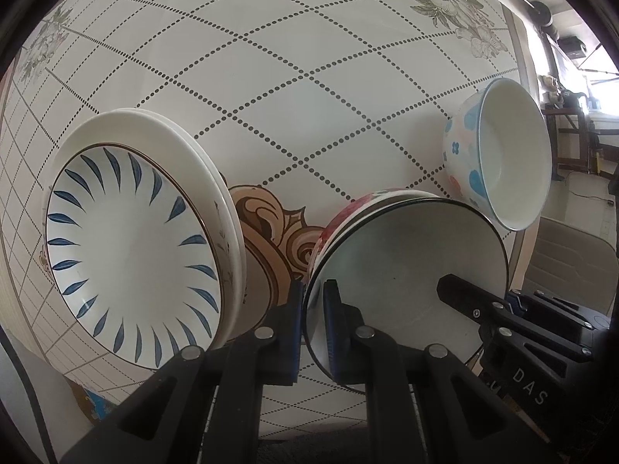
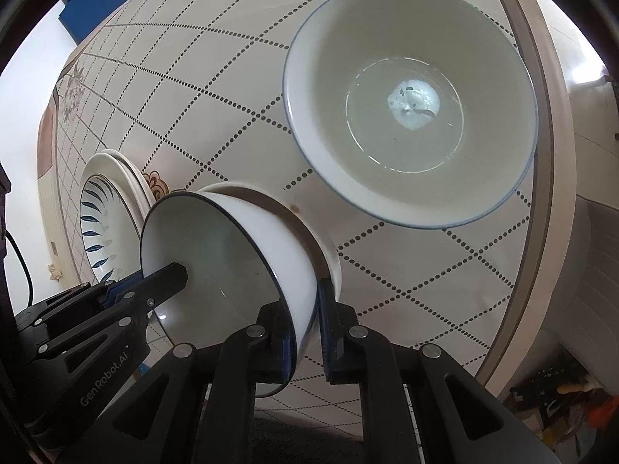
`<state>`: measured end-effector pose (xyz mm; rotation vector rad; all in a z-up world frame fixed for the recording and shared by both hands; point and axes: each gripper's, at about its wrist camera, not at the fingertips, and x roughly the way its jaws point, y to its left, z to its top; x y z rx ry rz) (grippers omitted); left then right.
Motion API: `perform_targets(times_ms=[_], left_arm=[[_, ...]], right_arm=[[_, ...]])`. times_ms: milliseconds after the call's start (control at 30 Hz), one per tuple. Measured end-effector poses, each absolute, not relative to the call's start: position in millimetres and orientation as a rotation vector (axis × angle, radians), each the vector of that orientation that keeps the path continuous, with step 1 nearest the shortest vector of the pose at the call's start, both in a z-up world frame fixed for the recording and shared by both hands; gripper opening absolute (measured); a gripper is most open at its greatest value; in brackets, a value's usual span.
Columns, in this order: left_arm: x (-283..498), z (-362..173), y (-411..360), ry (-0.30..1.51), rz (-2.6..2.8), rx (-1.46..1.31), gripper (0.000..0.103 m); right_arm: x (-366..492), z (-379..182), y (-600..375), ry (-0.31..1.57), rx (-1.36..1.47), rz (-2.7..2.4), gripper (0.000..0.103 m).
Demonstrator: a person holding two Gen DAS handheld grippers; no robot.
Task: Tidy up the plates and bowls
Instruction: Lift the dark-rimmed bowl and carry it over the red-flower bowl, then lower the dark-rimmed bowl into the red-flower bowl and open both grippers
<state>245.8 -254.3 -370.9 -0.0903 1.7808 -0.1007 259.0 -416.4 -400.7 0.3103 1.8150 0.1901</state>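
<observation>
A white bowl with a dark rim [image 1: 406, 263] [image 2: 216, 255] sits tilted inside a red-flowered bowl [image 1: 348, 208] on the patterned table [image 1: 309, 58]. My left gripper [image 1: 313, 290] [image 2: 149, 278] is shut on the white bowl's left rim, one finger inside and one outside. My right gripper [image 2: 303, 297] [image 1: 477, 290] is shut on the opposite rim in the same way. To the left is a stack of plates with a blue-leaf plate [image 1: 127, 239] [image 2: 100, 224] on top. A blue-flowered bowl [image 1: 510, 154] [image 2: 410, 104] stands alone to the right.
The table's rounded edge [image 2: 541, 154] runs close behind the blue-flowered bowl. A beige chair seat [image 1: 561, 255] stands beyond that edge. A brown ornament [image 1: 271, 232] is printed on the table between the plates and the bowls.
</observation>
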Motion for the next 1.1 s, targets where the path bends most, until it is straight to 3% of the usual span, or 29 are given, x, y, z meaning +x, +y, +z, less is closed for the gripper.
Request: perform_targets(times_ms=[367,567,633,700,933,1100], left_arm=[[249.2,-364.2,-262.9,1.760,-0.091,-0.074,0.008],[245.3,-368.8,-262.3,1.763,-0.092,-0.089,0.008],[244.7,-370.0,-262.8,1.762,-0.094,-0.093,0.008],[243.5,-370.1,-264.4,1.759,-0.091,-0.085,0.008],[241.6,-365.8,-268.2,1.753,-0.086,-0.095,0.008],[237.2,-333.7,-262.3,1.690,-0.060,-0.106,0.011]], right_arm=[[253.3,-394.4,-412.0,1.824,0.259,0.202,0.013],[255.5,-389.8,-423.3,1.823,0.353,0.201,0.019],[254.6,-387.3,-430.4,1.815,0.383,0.191,0.018],[253.2,-387.3,-431.6,1.809,0.360,0.187,0.005],[250.2,-392.6,-439.0,1.800,0.421,0.194,0.005],[249.0,-375.8,-438.6,1.743,0.364,0.226,0.006]])
